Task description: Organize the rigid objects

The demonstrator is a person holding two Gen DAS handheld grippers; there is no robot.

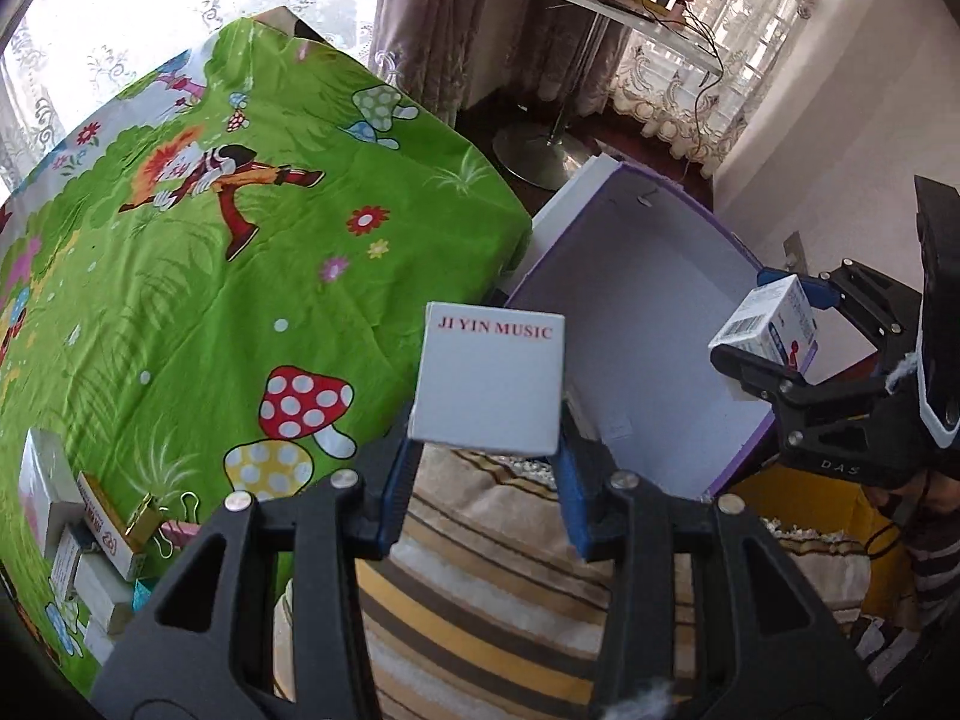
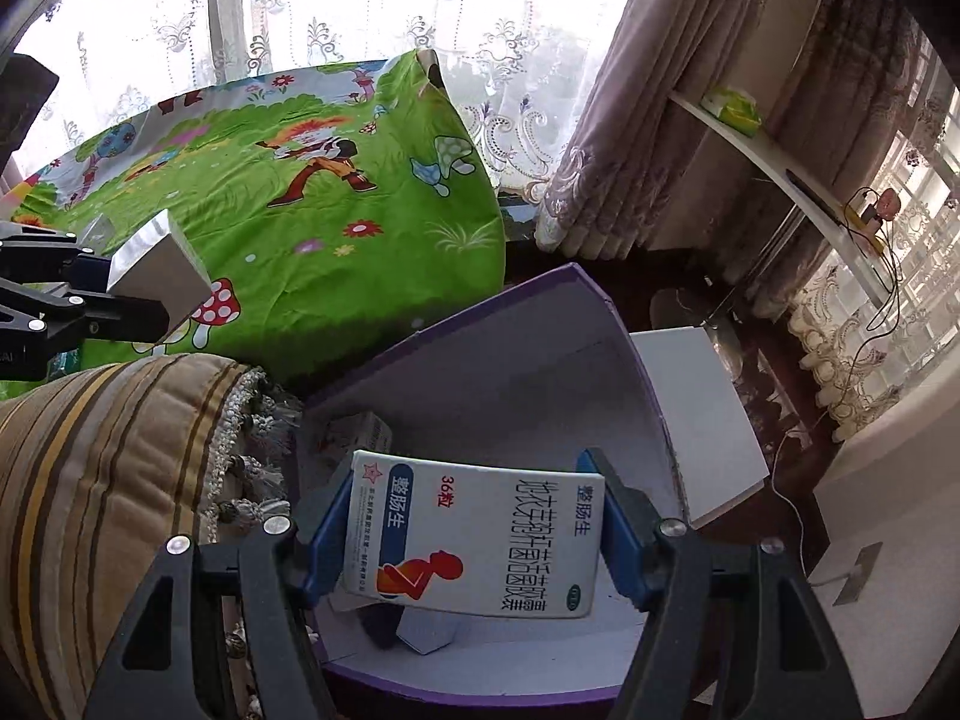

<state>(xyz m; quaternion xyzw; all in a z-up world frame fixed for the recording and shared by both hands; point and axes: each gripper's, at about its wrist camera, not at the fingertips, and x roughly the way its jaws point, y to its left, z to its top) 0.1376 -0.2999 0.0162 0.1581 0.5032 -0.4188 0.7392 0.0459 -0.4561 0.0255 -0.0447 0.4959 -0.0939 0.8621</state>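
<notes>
Both claws carry boxes over the purple bin (image 2: pixel 636 396), which holds a few: the left claw (image 1: pixel 486 474) pinches a white music box (image 1: pixel 489 387), the right claw (image 2: pixel 474 546) a medicine box (image 2: pixel 480 540), and more boxes (image 1: pixel 90 546) wait at 8 o'clock.

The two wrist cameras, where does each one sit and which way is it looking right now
Left wrist: sits on the left gripper, looking down past its white music box at the green cloth and purple bin; the right gripper and a striped sleeve show.
Right wrist: sits on the right gripper, looking down into the purple bin past its medicine box; the left gripper shows.
Shared: bin, cloth, striped cushion, both boxes.
</notes>
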